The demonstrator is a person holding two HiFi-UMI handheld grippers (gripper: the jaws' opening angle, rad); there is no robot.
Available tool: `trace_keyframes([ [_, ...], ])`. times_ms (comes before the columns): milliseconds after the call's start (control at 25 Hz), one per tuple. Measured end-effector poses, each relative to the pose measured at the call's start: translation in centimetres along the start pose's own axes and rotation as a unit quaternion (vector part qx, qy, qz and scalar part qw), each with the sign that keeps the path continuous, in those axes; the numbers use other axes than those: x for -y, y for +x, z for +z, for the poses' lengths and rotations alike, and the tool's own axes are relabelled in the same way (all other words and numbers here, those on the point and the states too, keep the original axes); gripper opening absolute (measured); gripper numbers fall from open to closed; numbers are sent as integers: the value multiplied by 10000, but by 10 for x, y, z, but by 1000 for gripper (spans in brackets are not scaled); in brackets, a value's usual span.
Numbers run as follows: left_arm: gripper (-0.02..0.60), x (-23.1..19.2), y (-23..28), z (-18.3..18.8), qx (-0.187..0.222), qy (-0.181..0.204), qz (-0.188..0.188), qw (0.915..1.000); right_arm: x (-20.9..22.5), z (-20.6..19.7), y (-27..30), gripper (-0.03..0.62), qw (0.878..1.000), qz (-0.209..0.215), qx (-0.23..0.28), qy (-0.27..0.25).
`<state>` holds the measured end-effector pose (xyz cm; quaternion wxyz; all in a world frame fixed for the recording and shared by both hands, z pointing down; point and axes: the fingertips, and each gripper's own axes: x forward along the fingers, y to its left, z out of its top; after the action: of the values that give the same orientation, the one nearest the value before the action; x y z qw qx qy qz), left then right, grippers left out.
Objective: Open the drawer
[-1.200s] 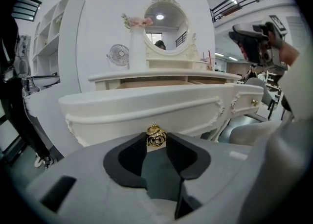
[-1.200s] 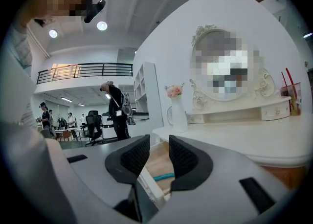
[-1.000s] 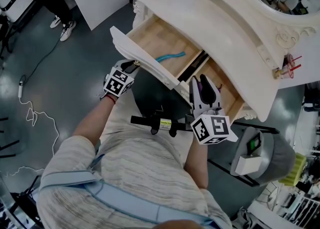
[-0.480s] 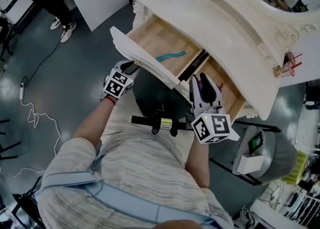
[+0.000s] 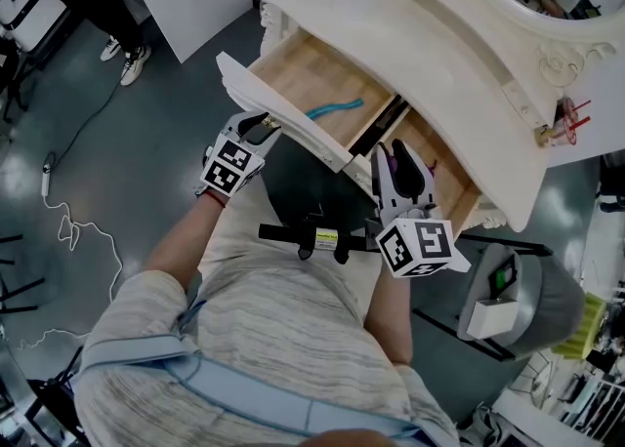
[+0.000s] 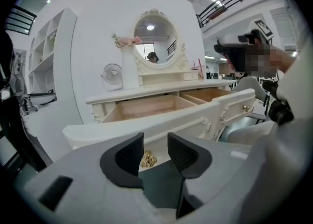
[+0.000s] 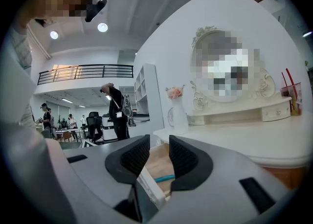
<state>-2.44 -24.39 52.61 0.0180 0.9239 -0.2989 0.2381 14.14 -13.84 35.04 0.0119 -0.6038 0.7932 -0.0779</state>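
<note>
You are in a big open work hall, not a home. The white dressing table (image 5: 439,55) and its round mirror (image 6: 154,39) stand like a set piece on a bare grey floor (image 5: 127,162) with a loose cable (image 5: 64,223) lying across it. Around you are a railed upper gallery (image 7: 85,74), ceiling spotlights (image 7: 102,27), an office chair (image 7: 93,123) and a person (image 7: 115,103) standing nearby.
</note>
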Motion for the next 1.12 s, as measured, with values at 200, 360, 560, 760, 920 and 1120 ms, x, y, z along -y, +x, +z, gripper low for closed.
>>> trace_keyframes([
  [200,149,19,-15,63,657,118,-280,9974,-2,2,-1,86,10000,53,18,-41],
  [360,147,41,-29,117,1277,137,-578,9900,-3,2,-2,85,10000,45,38,-13],
  [560,139,72,-43,164,1813,171,-971,9785,-5,2,-2,85,10000,80,36,-31],
  [760,70,94,-51,186,2077,65,-1250,9702,-9,4,-2,83,9998,176,82,-42],
  [920,21,103,-50,192,2180,-104,-1363,9663,-20,5,-3,48,9988,473,108,-96],
  [1120,14,113,-52,192,2264,-234,-1422,9633,-32,0,-2,11,9973,708,32,-180],
])
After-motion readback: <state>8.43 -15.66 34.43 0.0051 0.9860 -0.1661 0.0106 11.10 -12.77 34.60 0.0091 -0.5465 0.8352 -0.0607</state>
